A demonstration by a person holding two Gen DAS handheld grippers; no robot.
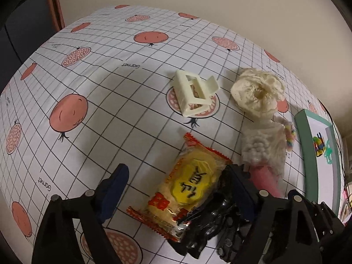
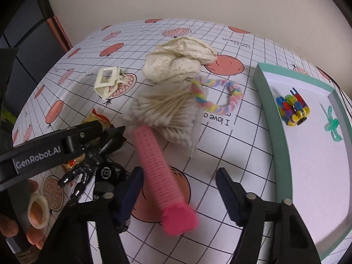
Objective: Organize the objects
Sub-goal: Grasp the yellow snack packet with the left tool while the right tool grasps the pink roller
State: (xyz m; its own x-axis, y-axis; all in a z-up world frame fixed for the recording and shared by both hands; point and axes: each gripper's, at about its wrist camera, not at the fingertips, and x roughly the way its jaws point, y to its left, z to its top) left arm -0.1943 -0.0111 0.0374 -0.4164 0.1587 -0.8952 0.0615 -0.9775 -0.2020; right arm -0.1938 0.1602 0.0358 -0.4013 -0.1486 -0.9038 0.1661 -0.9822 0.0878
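Observation:
My left gripper is open low over the table. Between its fingers lie a yellow and red snack packet and a glossy black jointed object, which is close to the right finger. The right wrist view shows that gripper's black arm reaching in from the left over the black object. My right gripper is open, its fingers on either side of a pink ribbed tube lying on the table. The tube's far end touches a bag of cotton swabs.
On the pomegranate-print cloth sit a cream claw clip, a cream crumpled fabric piece and a pastel braided loop. At the right, a green-rimmed tray holds a colourful block toy and a green bow. A hand shows at lower left.

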